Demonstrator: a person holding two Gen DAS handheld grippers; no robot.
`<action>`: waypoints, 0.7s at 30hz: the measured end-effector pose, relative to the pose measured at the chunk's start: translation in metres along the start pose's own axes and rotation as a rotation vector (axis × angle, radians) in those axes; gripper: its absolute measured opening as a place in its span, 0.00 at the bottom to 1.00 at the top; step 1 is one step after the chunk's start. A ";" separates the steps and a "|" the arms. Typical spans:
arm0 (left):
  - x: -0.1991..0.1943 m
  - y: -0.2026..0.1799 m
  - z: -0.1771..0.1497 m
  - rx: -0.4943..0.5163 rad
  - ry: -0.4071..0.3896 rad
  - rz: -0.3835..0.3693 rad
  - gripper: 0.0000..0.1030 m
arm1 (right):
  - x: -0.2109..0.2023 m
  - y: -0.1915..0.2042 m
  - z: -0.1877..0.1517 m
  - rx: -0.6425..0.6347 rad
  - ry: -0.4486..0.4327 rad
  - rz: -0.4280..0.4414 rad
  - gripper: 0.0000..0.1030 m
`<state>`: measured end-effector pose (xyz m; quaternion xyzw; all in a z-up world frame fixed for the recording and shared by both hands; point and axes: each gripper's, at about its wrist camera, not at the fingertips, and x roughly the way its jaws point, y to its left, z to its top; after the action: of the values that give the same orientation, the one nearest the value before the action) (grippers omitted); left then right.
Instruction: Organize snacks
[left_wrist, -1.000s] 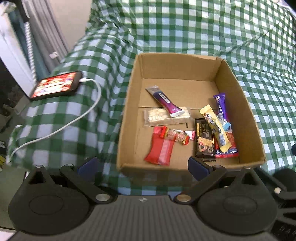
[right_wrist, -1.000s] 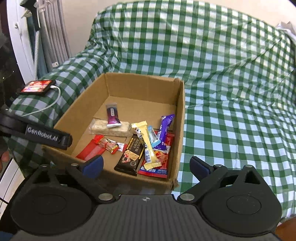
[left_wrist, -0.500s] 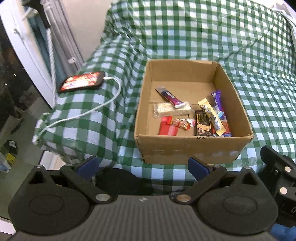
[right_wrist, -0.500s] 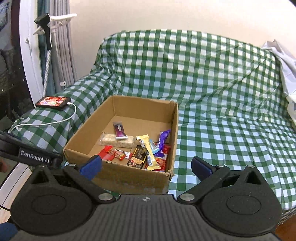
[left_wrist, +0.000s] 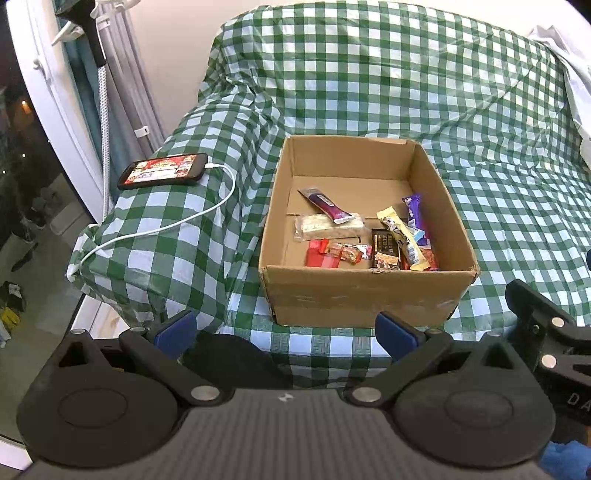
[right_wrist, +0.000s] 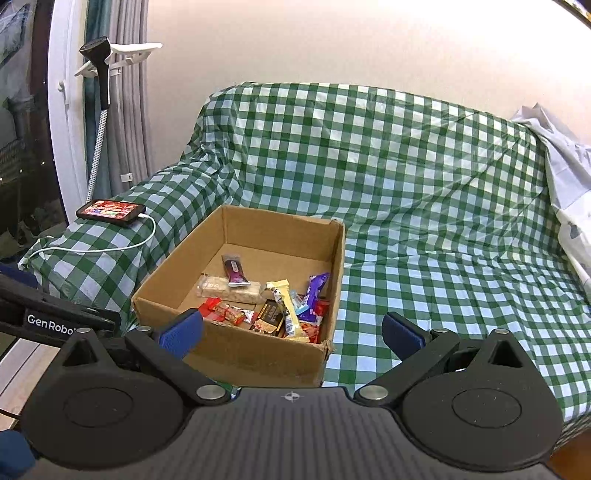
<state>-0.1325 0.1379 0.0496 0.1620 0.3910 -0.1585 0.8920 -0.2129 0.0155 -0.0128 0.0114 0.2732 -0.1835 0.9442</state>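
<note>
Both grippers (L (left_wrist: 286, 330), R (right_wrist: 291, 328)) spread apart, empty; purple bar (left_wrist: 325, 205) in box (left_wrist: 364, 301) lies diagonally.

Left wrist view: looks forward and down along my left gripper (left_wrist: 284, 330), near the cardboard box (left_wrist: 364, 295)
Right wrist view: set farther back and to the right, facing the sofa back
Shared: box, phone (right_wrist: 110, 212), checked cover (right_wrist: 424, 206)
</note>
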 end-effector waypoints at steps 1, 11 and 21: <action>0.000 0.001 0.000 -0.003 -0.002 -0.001 1.00 | 0.000 0.001 0.000 -0.003 -0.001 -0.001 0.99; 0.004 0.002 -0.002 -0.012 0.004 -0.014 1.00 | 0.000 0.009 0.000 -0.006 -0.001 -0.009 0.99; 0.009 0.001 -0.002 -0.010 0.013 -0.014 1.00 | 0.001 0.009 -0.006 -0.009 0.011 -0.006 0.99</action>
<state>-0.1275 0.1385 0.0412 0.1559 0.3989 -0.1615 0.8891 -0.2117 0.0243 -0.0189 0.0071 0.2790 -0.1850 0.9423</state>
